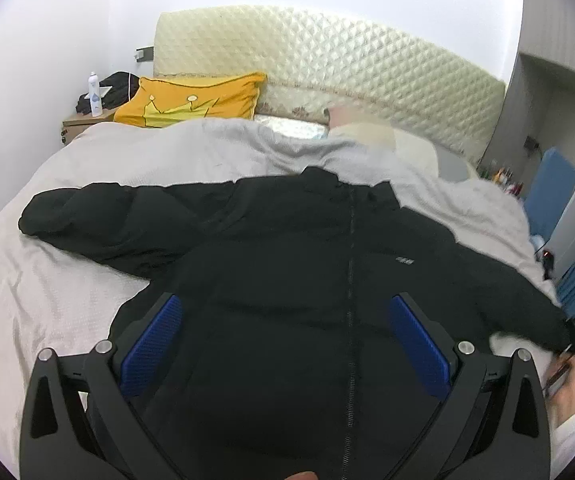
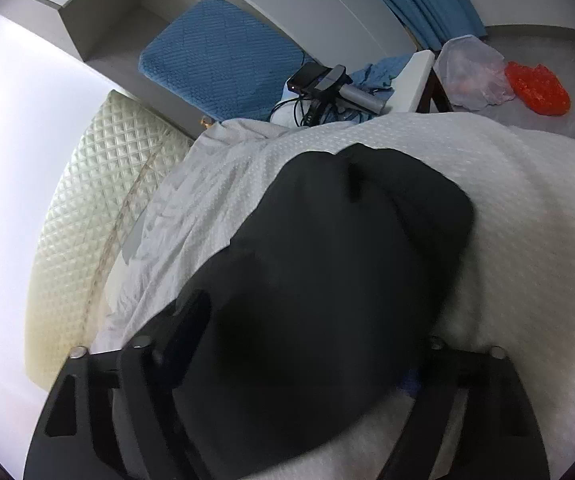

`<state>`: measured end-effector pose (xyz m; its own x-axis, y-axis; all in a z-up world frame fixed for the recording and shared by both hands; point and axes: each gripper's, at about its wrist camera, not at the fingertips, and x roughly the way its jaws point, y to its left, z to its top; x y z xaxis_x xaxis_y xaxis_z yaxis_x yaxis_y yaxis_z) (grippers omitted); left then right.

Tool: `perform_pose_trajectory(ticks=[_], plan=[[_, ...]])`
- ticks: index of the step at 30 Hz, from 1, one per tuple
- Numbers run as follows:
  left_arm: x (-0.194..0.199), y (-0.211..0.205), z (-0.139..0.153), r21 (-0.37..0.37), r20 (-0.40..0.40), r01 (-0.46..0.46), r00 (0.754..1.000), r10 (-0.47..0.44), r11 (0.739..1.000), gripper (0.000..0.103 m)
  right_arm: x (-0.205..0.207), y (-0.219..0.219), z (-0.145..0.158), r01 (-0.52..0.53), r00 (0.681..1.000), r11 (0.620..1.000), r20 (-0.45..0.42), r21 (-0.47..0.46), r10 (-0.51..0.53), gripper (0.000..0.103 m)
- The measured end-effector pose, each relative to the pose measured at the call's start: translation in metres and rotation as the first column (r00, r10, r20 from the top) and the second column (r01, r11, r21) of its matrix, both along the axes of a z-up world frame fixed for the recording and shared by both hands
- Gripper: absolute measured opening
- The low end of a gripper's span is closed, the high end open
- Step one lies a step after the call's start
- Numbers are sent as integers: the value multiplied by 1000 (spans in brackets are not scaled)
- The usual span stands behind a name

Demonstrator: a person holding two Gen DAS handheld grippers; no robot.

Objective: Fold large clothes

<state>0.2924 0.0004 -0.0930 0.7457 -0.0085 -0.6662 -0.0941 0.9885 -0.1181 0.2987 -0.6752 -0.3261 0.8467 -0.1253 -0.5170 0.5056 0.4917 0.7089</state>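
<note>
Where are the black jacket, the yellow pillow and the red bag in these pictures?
black jacket (image 1: 287, 264): left wrist view, on its chest by the zipper.
yellow pillow (image 1: 195, 98): left wrist view, on its front face.
red bag (image 2: 537, 88): right wrist view, on its middle.

You have, upper left: yellow pillow (image 1: 191, 98), spray bottle (image 1: 94, 94) on nightstand (image 1: 83, 122). Top centre: quilted headboard (image 1: 327, 60). Right wrist view, upper right: red bag (image 2: 537, 88), blue cushion (image 2: 219, 56).

Puffy black zip-front jacket (image 1: 287, 260): hem cut off by near edge of left wrist view. Its right sleeve end (image 2: 367, 216) hides most of right tool (image 2: 307, 344), incl. the finger pads; grip can't be told. Small clutter on far-right shelf (image 1: 505, 178) blurred.
</note>
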Motion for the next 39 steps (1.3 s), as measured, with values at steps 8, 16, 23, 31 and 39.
perform_pose_trajectory(ticks=[8,16,23,31,39], plan=[[4,18,-25,38,-43,1,999,1,999,103,14,3,22,-13,1000,997,-23,-74,12,12],[-14,40,-15,115,10,39,999,-41,993,103,-8,26,128,75,997,965,47,-251,-65,5],[-31,69,-15,187,45,15,999,-24,982,103,10,121,244,-11,998,869,54,-495,43,4],[-46,105,-2,164,89,-21,996,6,986,103,39,285,343,-147,968,691,42,-707,248,5],[-57,137,-11,111,107,-35,994,23,993,103,75,451,353,-255,914,584,5,-771,405,5]])
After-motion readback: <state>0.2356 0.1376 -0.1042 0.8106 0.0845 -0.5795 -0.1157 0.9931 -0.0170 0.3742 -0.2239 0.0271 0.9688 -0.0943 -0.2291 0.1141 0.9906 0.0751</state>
